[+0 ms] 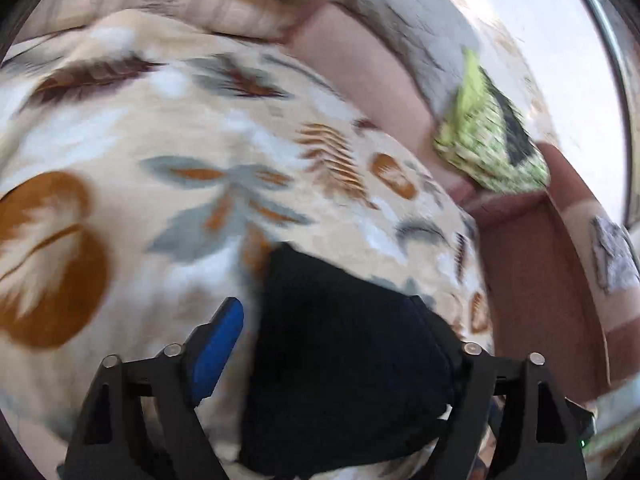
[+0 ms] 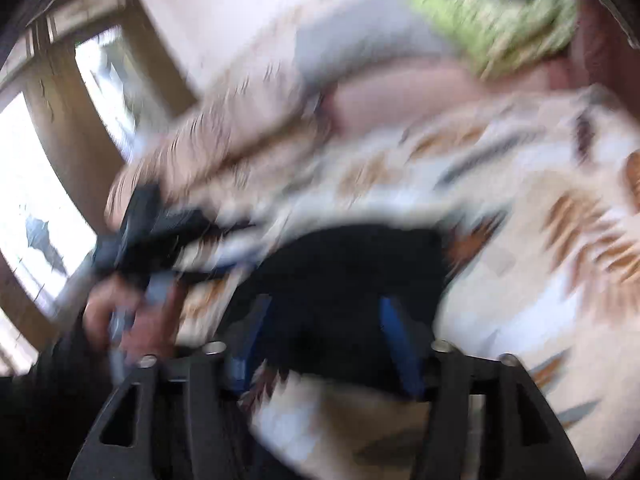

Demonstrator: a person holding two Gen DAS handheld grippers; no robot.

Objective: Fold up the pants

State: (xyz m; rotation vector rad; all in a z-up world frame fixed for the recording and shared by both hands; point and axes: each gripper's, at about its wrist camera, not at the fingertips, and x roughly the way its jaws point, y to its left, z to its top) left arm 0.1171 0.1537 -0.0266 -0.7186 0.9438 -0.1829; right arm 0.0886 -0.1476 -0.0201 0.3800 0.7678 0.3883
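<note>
Sunlit and blurred by motion, the setting was a sofa (image 1: pixel 540 280) with reddish-brown upholstery, draped in a soft cream blanket (image 1: pixel 200 140) printed with rust-orange leaves and grey-blue fronds. Starting at the left gripper (image 1: pixel 332 344), its black angular frame carried a blue pad on the one finger (image 1: pixel 218 348) that showed; the other finger was buried under dark cloth, and the fingers stood well apart with the fabric filling the gap, though whether they pinched it could not be told. That cloth was the pants (image 1: pixel 344 360), a matte black, limp mass bunched into a rounded heap with a folded edge, lying on the blanket just ahead of the fingers. Beyond it, a lime-green knitted cushion (image 1: pixel 492 140) with a black patch leaned in the sofa's corner, and a ribbed beige pillow (image 1: pixel 224 4) sat further back. The right gripper (image 2: pixel 328 336) showed two blue-padded fingers (image 2: pixel 400 344) set moderately apart with the pants (image 2: pixel 352 264) lying between and past them as a dark, shapeless smear; the blur hid any contact. Outward from there the patterned blanket (image 2: pixel 540 260) spread to the right, the green cushion (image 2: pixel 512 12) appeared at the top, and bright windows with brown frames (image 2: pixel 64 128) stood at the left, beside the person's hand (image 2: pixel 136 320) on a dark handle.
</note>
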